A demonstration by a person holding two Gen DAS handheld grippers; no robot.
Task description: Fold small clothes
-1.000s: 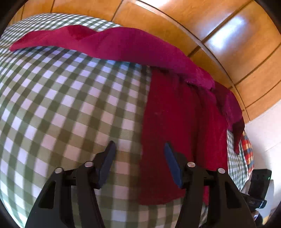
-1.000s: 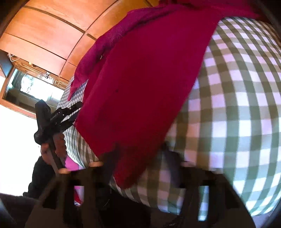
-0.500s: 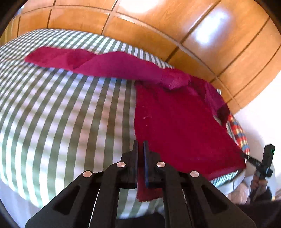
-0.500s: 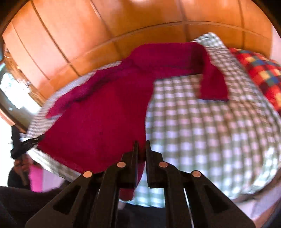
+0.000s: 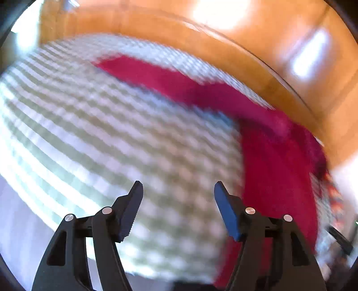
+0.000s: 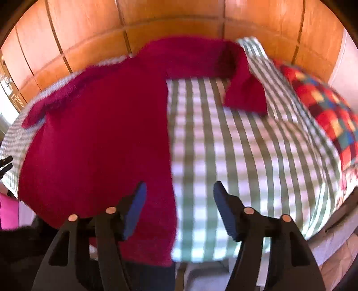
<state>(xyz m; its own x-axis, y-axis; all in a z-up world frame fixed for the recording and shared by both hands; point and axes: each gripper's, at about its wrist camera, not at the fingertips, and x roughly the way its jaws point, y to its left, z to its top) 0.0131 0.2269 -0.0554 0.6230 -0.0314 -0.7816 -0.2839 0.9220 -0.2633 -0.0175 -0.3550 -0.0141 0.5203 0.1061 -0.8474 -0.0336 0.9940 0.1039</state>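
Observation:
A dark red sweater (image 6: 100,138) lies flat on a bed with a green-and-white checked cover (image 6: 246,156). Its hem hangs over the near edge, and one sleeve (image 6: 243,89) runs right and bends toward me. My right gripper (image 6: 177,188) hovers over the sweater's right edge, jaws opening, pads touching nothing. In the blurred left wrist view the sweater (image 5: 275,167) lies to the right, its other sleeve (image 5: 156,76) reaching up left. My left gripper (image 5: 178,190) is over bare checked cover (image 5: 111,134), jaws opening and empty.
Wooden panelling (image 6: 179,20) rises behind the bed. A bright multicoloured checked pillow (image 6: 324,112) lies at the bed's right end. The left gripper's tip (image 6: 5,164) shows at the left edge of the right wrist view, above pink cloth (image 6: 6,212).
Both grippers were shut on the sweater's hem half a second ago. Both have since opened and let it go. The left view has swung left, off the sweater onto bare cover.

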